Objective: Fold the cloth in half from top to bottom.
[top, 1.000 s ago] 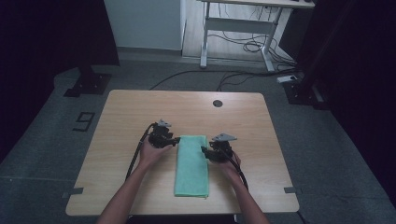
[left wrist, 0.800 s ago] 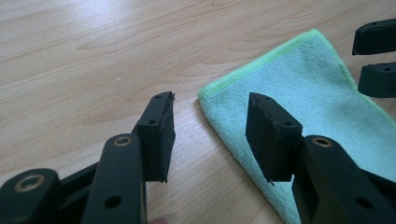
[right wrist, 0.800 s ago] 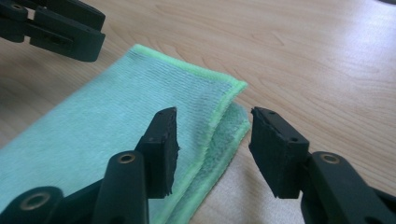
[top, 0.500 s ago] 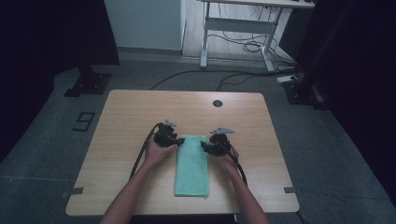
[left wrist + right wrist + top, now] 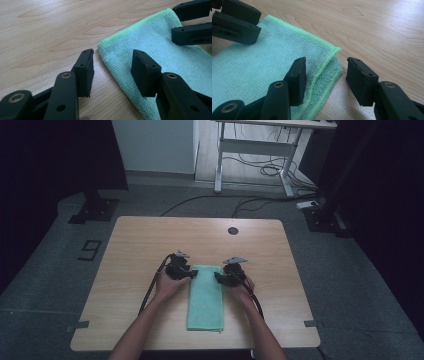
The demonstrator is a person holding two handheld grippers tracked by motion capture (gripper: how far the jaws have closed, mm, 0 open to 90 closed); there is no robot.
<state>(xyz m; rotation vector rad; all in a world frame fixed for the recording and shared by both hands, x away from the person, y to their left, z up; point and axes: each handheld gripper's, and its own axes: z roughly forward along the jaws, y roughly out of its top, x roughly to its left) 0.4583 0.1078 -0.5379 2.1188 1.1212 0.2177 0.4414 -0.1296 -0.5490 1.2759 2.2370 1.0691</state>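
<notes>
A folded mint-green terry cloth (image 5: 205,297), edged with a brighter yellow-green stitched hem, lies on the pale wooden table (image 5: 150,240), whose top shows light tan grain with darker wavy streaks. A small round black grommet (image 5: 232,230) sits in the table beyond the cloth. At the cloth's far-left corner is the matte black left gripper (image 5: 192,274), at its far-right corner the matte black right gripper (image 5: 217,276); both carry brass-coloured rivets and grey top plates. The floor around the table is dull grey.

A green terry cloth (image 5: 205,297), folded lengthwise into a narrow strip with a brighter stitched hem, lies flat on the wooden table (image 5: 140,245), its layered far corners lying slightly out of line.
</notes>
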